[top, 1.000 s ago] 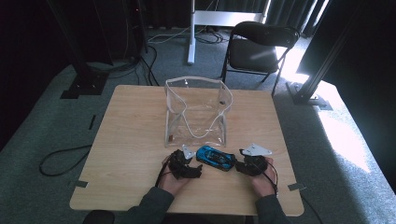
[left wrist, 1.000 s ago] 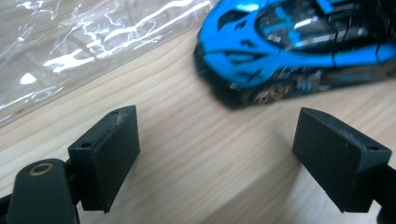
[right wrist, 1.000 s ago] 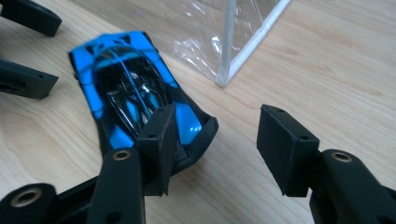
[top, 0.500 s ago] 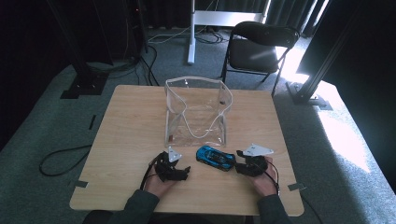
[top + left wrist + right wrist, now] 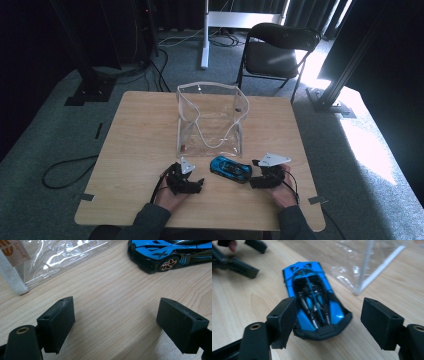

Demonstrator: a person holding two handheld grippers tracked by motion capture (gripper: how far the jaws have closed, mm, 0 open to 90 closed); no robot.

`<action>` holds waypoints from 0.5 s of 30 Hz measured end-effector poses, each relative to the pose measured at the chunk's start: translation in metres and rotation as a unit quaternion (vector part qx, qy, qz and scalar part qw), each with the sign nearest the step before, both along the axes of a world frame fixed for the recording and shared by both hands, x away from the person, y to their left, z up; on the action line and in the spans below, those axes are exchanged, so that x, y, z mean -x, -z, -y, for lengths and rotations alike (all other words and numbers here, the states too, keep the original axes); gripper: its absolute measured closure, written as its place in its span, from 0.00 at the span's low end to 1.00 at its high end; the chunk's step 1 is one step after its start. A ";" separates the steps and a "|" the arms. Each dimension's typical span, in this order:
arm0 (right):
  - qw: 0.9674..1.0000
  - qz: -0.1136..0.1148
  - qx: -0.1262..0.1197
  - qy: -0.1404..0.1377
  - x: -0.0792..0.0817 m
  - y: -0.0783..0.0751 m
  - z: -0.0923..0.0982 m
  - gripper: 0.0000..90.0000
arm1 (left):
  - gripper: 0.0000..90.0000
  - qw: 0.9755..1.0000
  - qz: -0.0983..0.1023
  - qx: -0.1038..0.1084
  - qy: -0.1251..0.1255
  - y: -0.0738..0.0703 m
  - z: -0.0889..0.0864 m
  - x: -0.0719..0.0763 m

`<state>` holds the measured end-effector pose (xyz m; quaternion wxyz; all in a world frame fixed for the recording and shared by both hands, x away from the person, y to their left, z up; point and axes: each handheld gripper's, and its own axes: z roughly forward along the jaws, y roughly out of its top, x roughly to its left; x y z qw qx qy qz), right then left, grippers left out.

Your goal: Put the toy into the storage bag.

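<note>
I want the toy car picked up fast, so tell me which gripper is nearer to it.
Right. The right gripper has just been opening, its jaws standing either side of the blue toy car's rear end. The left gripper sits apart from the car, open over bare table.

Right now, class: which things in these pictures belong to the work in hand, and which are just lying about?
In the work:
- blue toy car, between the right tongs, whose jaws have just been opening
- clear plastic bag, standing open behind the car
- left tongs, open over bare table

Lying about:
- black folding chair
- floor cables
</note>
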<state>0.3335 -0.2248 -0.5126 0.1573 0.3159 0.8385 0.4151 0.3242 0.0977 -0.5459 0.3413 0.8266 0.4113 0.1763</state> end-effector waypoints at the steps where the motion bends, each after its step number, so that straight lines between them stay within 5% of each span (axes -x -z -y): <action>1: 1.000 0.000 0.004 -0.002 -0.001 0.001 -0.001 0.27 | 0.17 1.000 0.000 0.000 0.000 0.000 0.000 0.000; 4: 1.000 0.000 0.021 -0.012 -0.003 0.007 -0.004 0.25 | 0.17 1.000 0.000 0.000 0.000 0.000 0.000 0.000; 15: 0.999 -0.006 0.018 -0.041 -0.008 0.021 -0.007 0.24 | 0.17 1.000 0.000 0.000 0.000 0.000 0.000 0.000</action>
